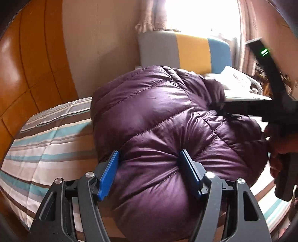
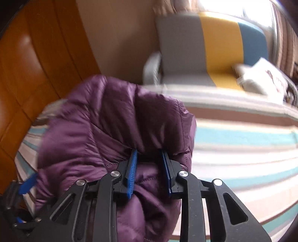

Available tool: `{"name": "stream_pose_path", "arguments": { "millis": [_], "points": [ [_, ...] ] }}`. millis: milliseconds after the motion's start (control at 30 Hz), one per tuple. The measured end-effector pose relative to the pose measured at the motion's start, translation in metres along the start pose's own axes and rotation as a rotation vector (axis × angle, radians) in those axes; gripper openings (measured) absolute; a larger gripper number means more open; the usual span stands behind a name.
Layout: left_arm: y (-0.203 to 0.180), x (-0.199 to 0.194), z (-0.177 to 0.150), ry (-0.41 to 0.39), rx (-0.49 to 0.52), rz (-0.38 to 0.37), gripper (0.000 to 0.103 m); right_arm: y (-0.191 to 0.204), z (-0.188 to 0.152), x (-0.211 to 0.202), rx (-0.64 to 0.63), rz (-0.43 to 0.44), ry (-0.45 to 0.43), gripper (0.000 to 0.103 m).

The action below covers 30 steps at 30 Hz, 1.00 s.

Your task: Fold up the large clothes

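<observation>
Only left wrist view shows a hand (image 1: pixel 279 149) beside the jacket (image 1: pixel 158 115).

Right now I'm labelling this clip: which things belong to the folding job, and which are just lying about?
Part of the job:
- purple puffer jacket
- left tongs, pinching a bulge of it
- right tongs, pinching another bunch
- striped bedspread underneath

Just lying about:
- grey, yellow and blue headboard
- white pillow
- curtain
</observation>
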<state>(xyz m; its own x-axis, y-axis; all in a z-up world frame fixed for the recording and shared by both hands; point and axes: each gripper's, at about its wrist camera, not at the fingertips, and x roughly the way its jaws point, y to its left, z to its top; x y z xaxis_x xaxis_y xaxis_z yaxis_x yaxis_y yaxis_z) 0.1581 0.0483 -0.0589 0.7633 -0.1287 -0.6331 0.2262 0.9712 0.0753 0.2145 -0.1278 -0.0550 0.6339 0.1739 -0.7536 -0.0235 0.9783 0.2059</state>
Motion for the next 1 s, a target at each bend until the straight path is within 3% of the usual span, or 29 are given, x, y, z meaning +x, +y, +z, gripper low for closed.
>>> {"name": "stream_pose_path", "arguments": {
  "millis": [167,333,567,1000],
  "points": [
    [-0.007,-0.003,-0.010,-0.009,0.036,-0.022,0.066,-0.017,-0.037,-0.004,0.039,-0.023,-0.002,0.026],
    [-0.011,0.014,-0.003,-0.002,0.080,0.008,0.066,-0.019,-0.030,0.012,0.036,-0.047,0.007,0.026],
    [-0.007,-0.002,-0.001,-0.004,-0.010,-0.008,0.067,-0.008,-0.024,-0.015,0.050,-0.021,-0.020,0.026],
    [-0.005,-0.034,-0.015,-0.022,-0.107,-0.019,0.072,0.002,-0.051,-0.074,0.049,0.038,-0.086,0.026]
  ]
}}
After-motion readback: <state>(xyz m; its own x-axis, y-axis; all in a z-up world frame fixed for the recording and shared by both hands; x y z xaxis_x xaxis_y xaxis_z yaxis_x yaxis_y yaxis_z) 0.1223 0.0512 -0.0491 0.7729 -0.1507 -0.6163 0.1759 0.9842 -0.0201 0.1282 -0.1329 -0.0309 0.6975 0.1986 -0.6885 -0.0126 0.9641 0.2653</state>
